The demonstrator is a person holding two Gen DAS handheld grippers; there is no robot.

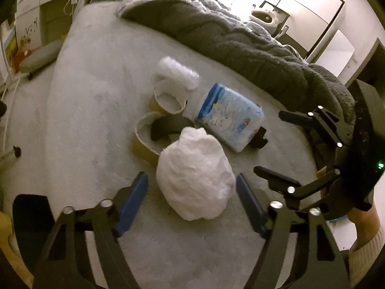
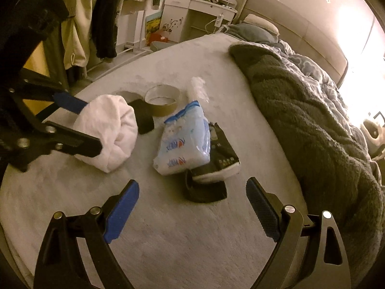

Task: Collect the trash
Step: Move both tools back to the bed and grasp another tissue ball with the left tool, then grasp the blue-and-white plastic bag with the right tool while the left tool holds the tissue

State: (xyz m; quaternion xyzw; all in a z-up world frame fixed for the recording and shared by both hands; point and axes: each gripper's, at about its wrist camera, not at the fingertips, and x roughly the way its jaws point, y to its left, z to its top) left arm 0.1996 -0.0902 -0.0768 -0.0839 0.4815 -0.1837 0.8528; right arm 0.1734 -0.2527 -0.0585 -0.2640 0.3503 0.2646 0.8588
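A white crumpled wad (image 1: 195, 175) lies on the pale bed cover (image 1: 96, 120), between the blue pads of my left gripper (image 1: 191, 176). The fingers flank it closely; a thin gap shows on the left side. From the right wrist view the left gripper (image 2: 92, 126) straddles the wad (image 2: 108, 130). Behind it lie two cardboard tape rings (image 1: 168, 96), clear crumpled plastic (image 1: 178, 69) and a blue-white tissue pack (image 1: 231, 118) (image 2: 182, 144). My right gripper (image 2: 192, 181) hovers open over a black curved piece (image 2: 204, 190) and a black packet (image 2: 219, 149).
A dark grey fleece blanket (image 2: 312, 120) is heaped along the right of the bed. Hanging clothes (image 2: 96, 12) and a white dresser (image 2: 192, 12) stand beyond the far edge. A sleeve and hand (image 1: 365, 252) show behind the right gripper (image 1: 269, 142).
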